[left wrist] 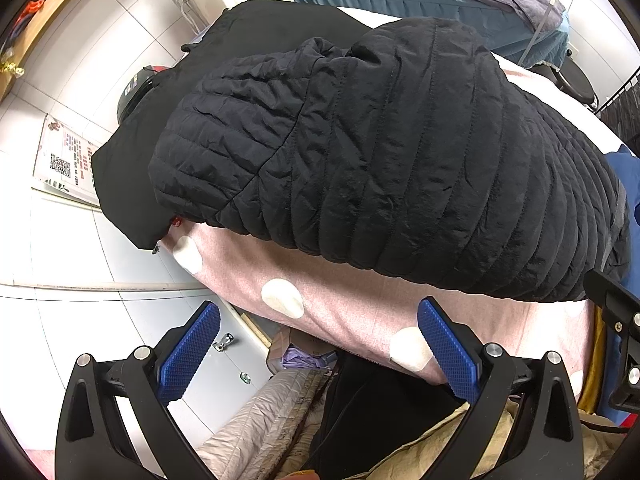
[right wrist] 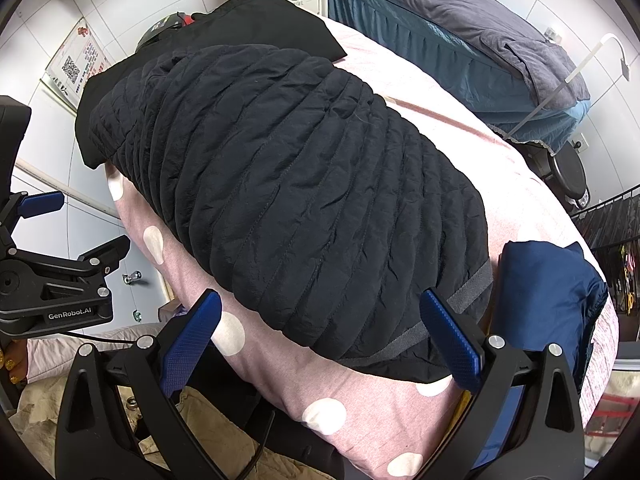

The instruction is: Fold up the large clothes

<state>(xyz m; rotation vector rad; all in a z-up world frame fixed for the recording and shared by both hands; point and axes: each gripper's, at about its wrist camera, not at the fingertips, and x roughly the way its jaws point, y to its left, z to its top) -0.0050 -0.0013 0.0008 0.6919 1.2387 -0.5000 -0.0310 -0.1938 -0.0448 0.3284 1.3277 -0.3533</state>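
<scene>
Both tongs are spread wide with nothing held: the left gripper (left wrist: 320, 344) is hung over the near edge of the bed, its blue pads (left wrist: 190, 350) empty, and the right gripper (right wrist: 320, 340) is parked the same way, released, just short of the jacket's hem.

The black quilted jacket (right wrist: 288, 200) is laid on the pink dotted bedcover (right wrist: 360, 400), straight ahead of both tongs and a bit further in. Its long axis is run roughly from near-right to far-left. The grey-trimmed hem (right wrist: 472, 284) is found at the near-right end, right by the right gripper's right finger, so that arm can probably be counted as the closer one to that corner. The left gripper is faced with the jacket's near edge from a little way off — pink cover is seen between its pads and the fabric.

As for looks, the jacket is puffy, stitched in horizontal channels and fairly crinkled. In the left wrist view a sleeve (left wrist: 240, 120) or a flap appears to be already folded over the body, with a bunched lump at the far end, so the fold is judged partly done.

Just right of the hem a folded navy garment (right wrist: 548, 300) is sat. Further back another black piece (right wrist: 272, 20) is spread under the jacket's far end.
</scene>
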